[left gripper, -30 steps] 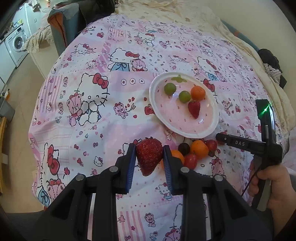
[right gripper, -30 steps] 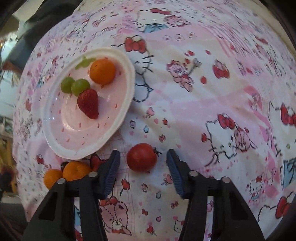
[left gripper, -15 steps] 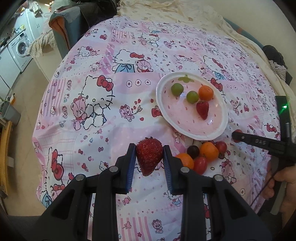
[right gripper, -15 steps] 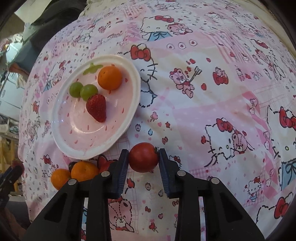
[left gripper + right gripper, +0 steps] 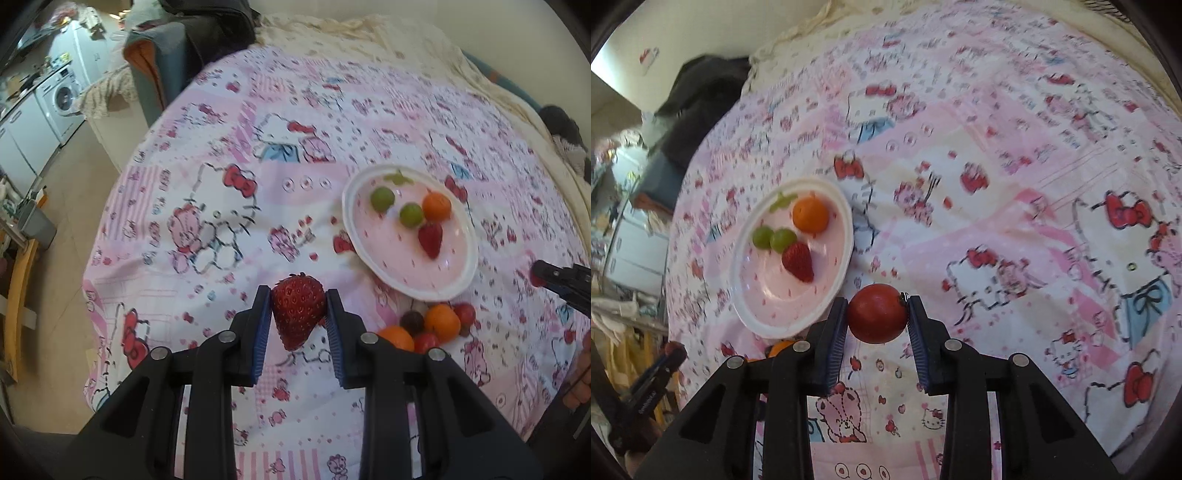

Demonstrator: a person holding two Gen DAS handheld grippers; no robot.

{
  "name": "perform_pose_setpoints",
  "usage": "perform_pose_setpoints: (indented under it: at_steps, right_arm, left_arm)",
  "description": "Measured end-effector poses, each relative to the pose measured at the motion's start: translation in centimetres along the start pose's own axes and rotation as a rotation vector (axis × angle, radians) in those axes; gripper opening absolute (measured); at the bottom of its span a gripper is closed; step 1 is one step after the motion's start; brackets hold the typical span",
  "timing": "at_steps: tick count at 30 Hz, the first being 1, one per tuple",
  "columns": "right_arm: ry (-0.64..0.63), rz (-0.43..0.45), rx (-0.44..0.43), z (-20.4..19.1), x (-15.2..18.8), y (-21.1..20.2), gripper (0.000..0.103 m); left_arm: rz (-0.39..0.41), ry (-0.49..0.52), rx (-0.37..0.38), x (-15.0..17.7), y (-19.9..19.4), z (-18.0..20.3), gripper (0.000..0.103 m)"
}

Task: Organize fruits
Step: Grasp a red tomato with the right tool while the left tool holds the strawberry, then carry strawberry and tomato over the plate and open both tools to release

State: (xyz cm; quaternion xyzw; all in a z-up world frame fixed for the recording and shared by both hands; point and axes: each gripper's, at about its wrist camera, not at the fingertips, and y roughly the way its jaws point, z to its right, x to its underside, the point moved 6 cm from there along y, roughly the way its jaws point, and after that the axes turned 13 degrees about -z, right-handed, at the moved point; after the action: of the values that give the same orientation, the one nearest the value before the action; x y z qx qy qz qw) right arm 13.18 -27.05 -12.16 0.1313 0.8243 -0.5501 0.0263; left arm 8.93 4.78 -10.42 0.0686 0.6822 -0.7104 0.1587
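Note:
My left gripper (image 5: 298, 317) is shut on a large strawberry (image 5: 297, 314) and holds it above the cloth, left of the white plate (image 5: 354, 236). The plate holds two green grapes (image 5: 382, 198), an orange (image 5: 437, 206) and a strawberry (image 5: 430, 238). My right gripper (image 5: 877, 315) is shut on a red tomato (image 5: 877, 313), lifted just right of the plate (image 5: 846, 266). A loose pile of oranges, cherry tomatoes and a dark grape (image 5: 430, 326) lies below the plate.
The table wears a pink Hello Kitty cloth (image 5: 229, 229). A chair (image 5: 155, 70) stands at the far left edge. A washing machine (image 5: 62, 99) stands beyond the table. Dark clothing (image 5: 565, 125) lies at the right.
My right gripper closed on the tomato and lifted it off the cloth. My left gripper rose and drew back with the strawberry, so the plate looks farther away.

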Motion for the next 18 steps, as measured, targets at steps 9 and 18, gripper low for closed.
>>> perform_pose_setpoints:
  at_steps: [9, 18]
  right_arm:
    - [-0.001, 0.179, -0.215, -1.7, -1.6, -5.3, 0.034]
    - [-0.115, 0.268, -0.28, -5.0, -3.6, -7.6, 0.034]
  left_arm:
    - [0.116, -0.037, -0.015, -2.3, -3.4, -1.5, 0.025]
    - [0.174, 0.012, -0.035, -6.0, -5.5, -0.3, 0.025]
